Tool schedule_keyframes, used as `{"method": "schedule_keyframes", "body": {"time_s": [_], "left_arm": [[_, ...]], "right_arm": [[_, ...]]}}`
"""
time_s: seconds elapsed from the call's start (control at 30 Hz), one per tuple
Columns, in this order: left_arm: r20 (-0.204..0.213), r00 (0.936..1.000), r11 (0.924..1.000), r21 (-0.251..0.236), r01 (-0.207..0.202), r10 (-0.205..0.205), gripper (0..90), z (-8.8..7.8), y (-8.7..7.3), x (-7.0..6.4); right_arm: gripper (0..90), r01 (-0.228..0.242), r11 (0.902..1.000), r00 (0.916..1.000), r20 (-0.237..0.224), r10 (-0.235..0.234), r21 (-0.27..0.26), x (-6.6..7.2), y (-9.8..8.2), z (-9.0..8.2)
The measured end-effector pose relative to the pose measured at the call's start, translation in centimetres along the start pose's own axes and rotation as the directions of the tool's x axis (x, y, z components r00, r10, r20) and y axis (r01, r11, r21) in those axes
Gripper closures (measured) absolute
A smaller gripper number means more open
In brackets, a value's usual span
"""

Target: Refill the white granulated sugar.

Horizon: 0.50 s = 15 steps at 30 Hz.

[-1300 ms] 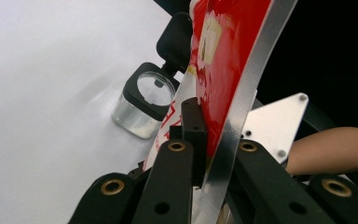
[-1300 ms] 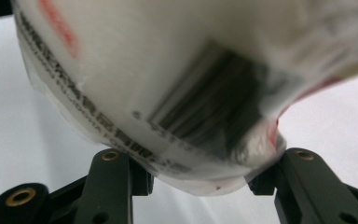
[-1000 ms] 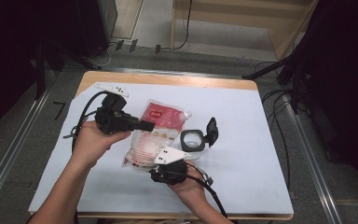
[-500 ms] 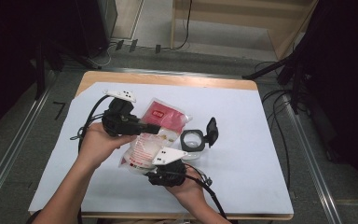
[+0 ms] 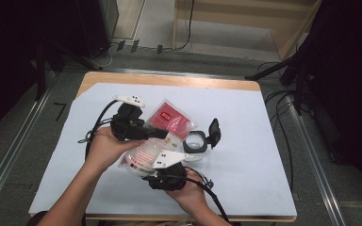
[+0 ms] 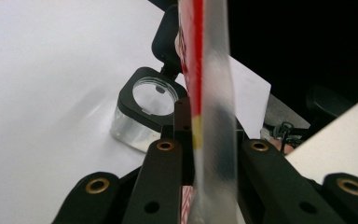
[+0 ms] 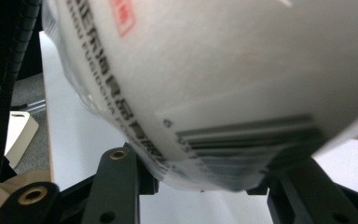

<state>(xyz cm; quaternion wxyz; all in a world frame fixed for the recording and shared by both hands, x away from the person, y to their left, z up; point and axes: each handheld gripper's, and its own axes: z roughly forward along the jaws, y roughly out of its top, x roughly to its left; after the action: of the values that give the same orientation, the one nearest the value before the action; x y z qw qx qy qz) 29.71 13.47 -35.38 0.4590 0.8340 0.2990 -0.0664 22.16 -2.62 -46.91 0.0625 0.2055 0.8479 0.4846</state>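
High view, set against the frame from 1 second back: the left gripper sits higher and farther toward the table's far side, and the food pouch has risen with it, its red top corner lifted. The right gripper has shifted slightly left beneath the pouch's white lower end. The container with its flipped-open black lid has not moved.

Left gripper view shows the 2 black jaws pinched narrow on the pouch's thin sealed edge, a flat strip of glossy plastic film, clear at the rim with red print behind it. Those jaws have just been easing open a little, yet the film is still gripped between them. Beyond stands the container, clear and square-shouldered, with a black collar and round mouth.

Right gripper view has the pouch's bulging white belly between its jaws, smooth film printed with a barcode and red lettering. The jaws stand half wide and have just been closing on it; the pads press on both sides.

Everything rests over a matte white sheet on the wooden table.
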Motion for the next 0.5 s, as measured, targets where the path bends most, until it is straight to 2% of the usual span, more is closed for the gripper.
{"method": "schedule_keyframes", "body": {"time_s": [0.2, 0.27, 0.5], "left_arm": [[0.004, 0.9994, 0.9994, -0.007, 0.035, -0.035, 81.1, 0.6, -0.3, 0.4], [0.004, 0.9994, 0.9994, -0.004, 0.036, -0.036, 80.7, 0.9, -0.3, 0.3], [-0.003, 0.9989, 0.9983, 0.035, 0.047, -0.047, 79.7, 1.8, -0.2, 0.0]], "right_arm": [[58.9, -0.012, 0.9999, 0.9999, -0.01, 0.012, 0.007, 0.1, 0.0, 0.0], [58.9, -0.018, 0.9998, 0.9997, -0.014, 0.018, 0.009, 0.1, 0.0, 0.1], [58.7, -0.022, 0.9996, 0.9997, -0.012, 0.023, 0.018, 0.4, -0.1, 0.2]]}}
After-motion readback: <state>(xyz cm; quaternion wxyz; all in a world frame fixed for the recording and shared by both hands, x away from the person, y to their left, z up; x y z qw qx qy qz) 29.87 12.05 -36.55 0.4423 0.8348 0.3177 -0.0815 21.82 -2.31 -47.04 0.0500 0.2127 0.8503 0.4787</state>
